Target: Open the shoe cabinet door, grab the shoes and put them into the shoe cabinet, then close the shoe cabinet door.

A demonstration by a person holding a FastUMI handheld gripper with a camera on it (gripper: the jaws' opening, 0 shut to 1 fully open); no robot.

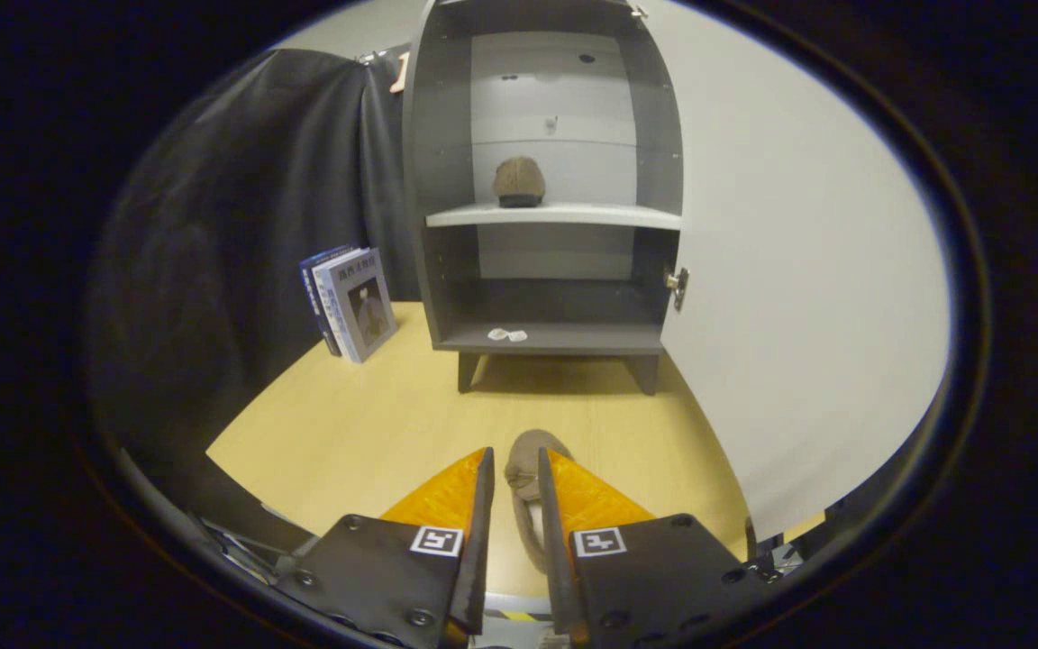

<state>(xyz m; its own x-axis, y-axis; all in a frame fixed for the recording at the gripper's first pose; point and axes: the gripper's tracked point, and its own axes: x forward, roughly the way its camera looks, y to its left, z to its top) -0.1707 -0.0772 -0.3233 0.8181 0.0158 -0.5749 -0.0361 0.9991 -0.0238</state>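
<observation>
A grey shoe cabinet (447, 135) stands open on the wooden floor ahead, its white door (789, 270) swung out to the right with a metal latch on its edge. One brown shoe (519, 182) rests on the middle shelf (609, 215). A second brown shoe (530, 449) sits between my fingers, its toe poking out beyond the tips. My gripper (514, 469) is shut on this shoe, both fingers pressing its sides, well short of the cabinet.
Two or three books (352, 302) stand upright on the floor left of the cabinet, against the black cloth wall. A small white packet (507, 334) lies on the cabinet's bottom shelf. Bare wooden floor (375, 424) stretches between me and the cabinet.
</observation>
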